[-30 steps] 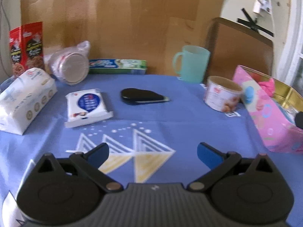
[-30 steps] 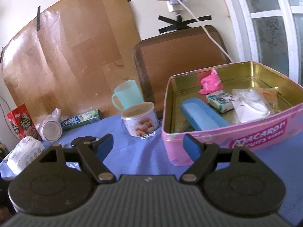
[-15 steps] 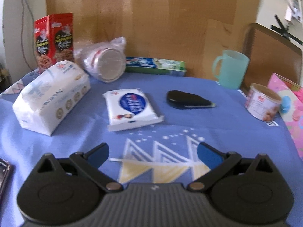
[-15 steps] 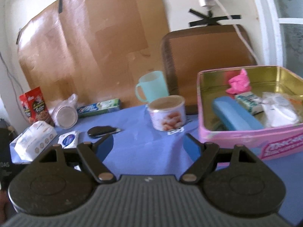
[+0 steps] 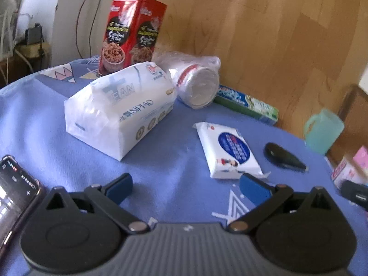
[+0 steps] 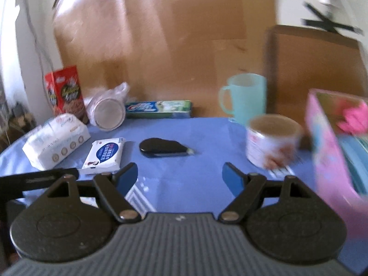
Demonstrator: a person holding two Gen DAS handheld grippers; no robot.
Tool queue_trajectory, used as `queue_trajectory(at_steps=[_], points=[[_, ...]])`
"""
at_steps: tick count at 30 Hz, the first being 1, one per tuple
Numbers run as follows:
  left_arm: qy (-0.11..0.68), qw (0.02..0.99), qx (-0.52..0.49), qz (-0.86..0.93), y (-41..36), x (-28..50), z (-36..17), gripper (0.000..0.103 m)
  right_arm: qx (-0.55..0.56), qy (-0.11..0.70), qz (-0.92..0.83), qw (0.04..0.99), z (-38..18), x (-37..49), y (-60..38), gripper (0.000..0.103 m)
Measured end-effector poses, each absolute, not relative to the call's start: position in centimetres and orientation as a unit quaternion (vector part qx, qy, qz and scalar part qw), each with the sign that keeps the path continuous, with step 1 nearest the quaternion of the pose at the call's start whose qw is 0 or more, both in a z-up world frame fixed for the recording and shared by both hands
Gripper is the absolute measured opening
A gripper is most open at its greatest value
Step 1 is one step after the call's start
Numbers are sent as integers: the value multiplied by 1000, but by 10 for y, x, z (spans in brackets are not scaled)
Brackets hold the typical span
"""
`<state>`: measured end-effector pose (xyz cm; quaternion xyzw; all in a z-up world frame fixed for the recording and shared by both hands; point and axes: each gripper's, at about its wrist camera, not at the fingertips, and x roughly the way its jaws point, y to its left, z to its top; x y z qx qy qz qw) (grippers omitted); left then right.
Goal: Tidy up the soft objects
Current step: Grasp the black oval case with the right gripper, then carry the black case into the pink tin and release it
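Hovering over the blue tablecloth (image 5: 174,151), left gripper (image 5: 185,187) is tilted downward w/ view rolled, so the table edge slopes from upper left to lower right of frame; blue fingers (image 5: 120,187) spread wide, nothing between them. Big white tissue pack (image 5: 119,110) sits left of centre in left wrist view, just in front of a red snack box (image 5: 132,34) and beside a bagged cup stack (image 5: 197,85) lying on its side. Small wet-wipe pack (image 5: 228,149) lies right of centre, its near corner just behind the right-hand finger; whether they touch I can't tell. Black pouch (image 5: 283,157) further right, toothpaste box (image 5: 246,103) along the cardboard backdrop, mint mug (image 5: 323,131) at right edge, phone (image 5: 16,195) at lower left. Right gripper (image 6: 180,176) also angled down, level in roll, fingers (image 6: 232,179) apart and empty; frame blurred. Black pouch (image 6: 163,147) sits above the gap, wipe pack (image 6: 105,154) centre-left, tissue pack (image 6: 55,140) at left, can (image 6: 272,140) and pink tin (image 6: 331,151) at right.
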<state>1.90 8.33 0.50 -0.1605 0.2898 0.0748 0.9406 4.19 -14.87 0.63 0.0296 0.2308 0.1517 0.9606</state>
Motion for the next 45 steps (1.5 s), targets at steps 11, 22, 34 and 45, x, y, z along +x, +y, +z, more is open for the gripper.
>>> queue_trajectory(at_steps=[11, 22, 34, 45], points=[[268, 950, -150, 59, 78, 17, 7, 103, -96, 303, 248, 915, -18, 158, -87, 84], [268, 948, -164, 50, 82, 16, 7, 103, -48, 317, 242, 916, -16, 77, -129, 75], [295, 946, -127, -45, 34, 4, 12, 103, 138, 308, 145, 930, -26, -53, -227, 80], [376, 885, -163, -222, -12, -24, 23, 103, -55, 274, 214, 936, -30, -68, -224, 88]])
